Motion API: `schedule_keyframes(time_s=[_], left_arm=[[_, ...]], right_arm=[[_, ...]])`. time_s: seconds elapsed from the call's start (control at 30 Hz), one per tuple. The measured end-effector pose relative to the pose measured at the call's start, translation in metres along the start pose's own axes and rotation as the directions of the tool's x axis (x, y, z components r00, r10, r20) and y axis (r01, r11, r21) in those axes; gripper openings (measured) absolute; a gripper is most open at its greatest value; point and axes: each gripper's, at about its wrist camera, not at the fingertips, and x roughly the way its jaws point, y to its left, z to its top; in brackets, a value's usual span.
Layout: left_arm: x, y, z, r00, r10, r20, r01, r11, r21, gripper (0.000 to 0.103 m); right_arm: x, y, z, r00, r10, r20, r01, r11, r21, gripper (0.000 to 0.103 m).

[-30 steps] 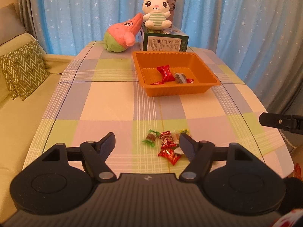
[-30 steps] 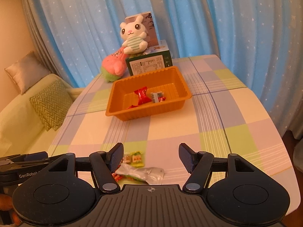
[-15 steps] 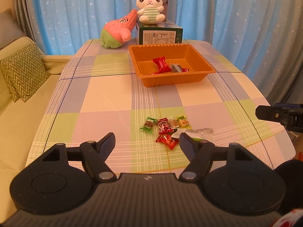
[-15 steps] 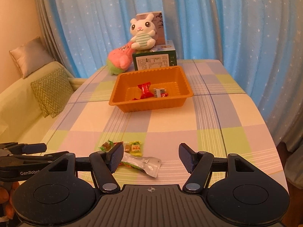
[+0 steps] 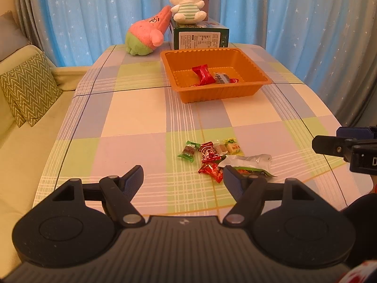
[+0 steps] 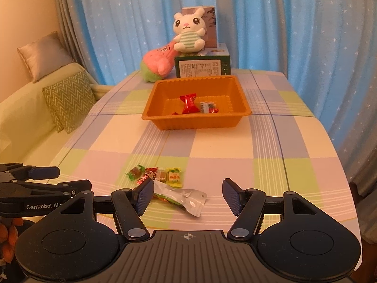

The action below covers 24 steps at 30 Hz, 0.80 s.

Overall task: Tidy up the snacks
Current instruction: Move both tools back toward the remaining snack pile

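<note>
Right wrist view shows the right gripper (image 6: 187,194) open and empty above a silver packet (image 6: 186,197). Left gripper (image 5: 183,180) gapes empty too. Bare tablecloth (image 6: 223,143) lies before the orange tray (image 6: 195,120).

Wrapped snacks (image 5: 212,158) near orange tray (image 5: 221,93)

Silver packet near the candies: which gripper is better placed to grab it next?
Right, probably. The silver packet lies between the open right gripper fingers. In the left wrist view it sits off to the right, by one finger of the open left gripper.
</note>
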Motion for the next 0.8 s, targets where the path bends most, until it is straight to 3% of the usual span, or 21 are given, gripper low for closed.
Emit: schedule_keyframes(time_s=[0.4,0.8], left_arm=[[0.025,0.008,-0.004,0.999,0.001,-0.047,0.000,1.000,0.015,0.072],[0.069,0.021,0.010,0.994,-0.026,-0.109,0.034,0.996,0.078,0.072]], right_arm=[[0.038,0.002,-0.010,0.997,0.031,-0.065,-0.034,0.998,-0.053,0.065],[0.100,0.012,-0.018,0.982,0.090,-0.168,-0.129,0.962,-0.240,0.064]])
